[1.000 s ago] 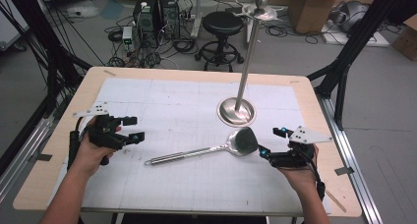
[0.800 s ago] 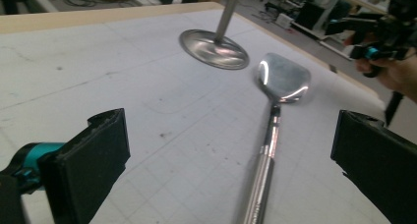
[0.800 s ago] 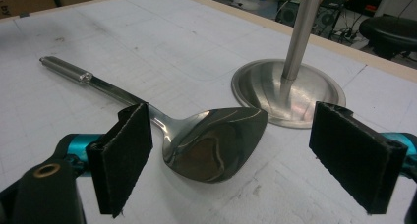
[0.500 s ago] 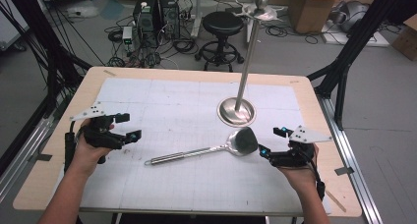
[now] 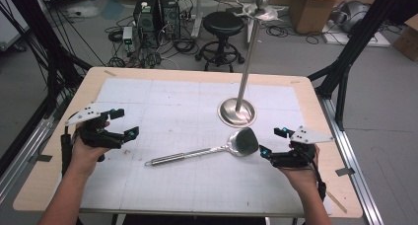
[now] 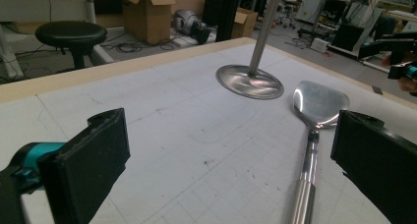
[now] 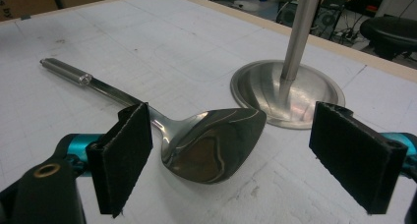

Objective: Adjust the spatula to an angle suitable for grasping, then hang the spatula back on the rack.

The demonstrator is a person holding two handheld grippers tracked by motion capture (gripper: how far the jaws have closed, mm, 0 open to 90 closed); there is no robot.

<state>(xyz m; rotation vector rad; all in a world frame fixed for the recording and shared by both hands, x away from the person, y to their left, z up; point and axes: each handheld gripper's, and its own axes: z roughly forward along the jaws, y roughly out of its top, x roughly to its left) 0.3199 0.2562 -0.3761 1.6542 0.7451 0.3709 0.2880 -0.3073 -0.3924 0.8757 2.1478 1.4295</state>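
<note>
A steel spatula (image 5: 207, 151) lies flat on the white mat, blade to the right and handle pointing left. Just behind the blade stands a steel stand on a round base (image 5: 237, 112), its thin pole (image 5: 249, 62) rising upright. My left gripper (image 5: 127, 122) hovers open at the mat's left side, apart from the handle end. In the left gripper view, the spatula (image 6: 319, 103) lies ahead between the wide jaws. My right gripper (image 5: 271, 141) is open just right of the blade. Its own view shows the blade (image 7: 211, 135) between the pads (image 7: 123, 155), untouched.
The white mat (image 5: 162, 101) covers most of the wooden table (image 5: 197, 74). Black frame posts (image 5: 345, 62) flank the table. A black stool (image 5: 224, 25), computer gear and cardboard boxes stand on the floor beyond the far edge.
My left gripper has drifted slightly to the left. The right gripper, the spatula and the stand have not moved.
</note>
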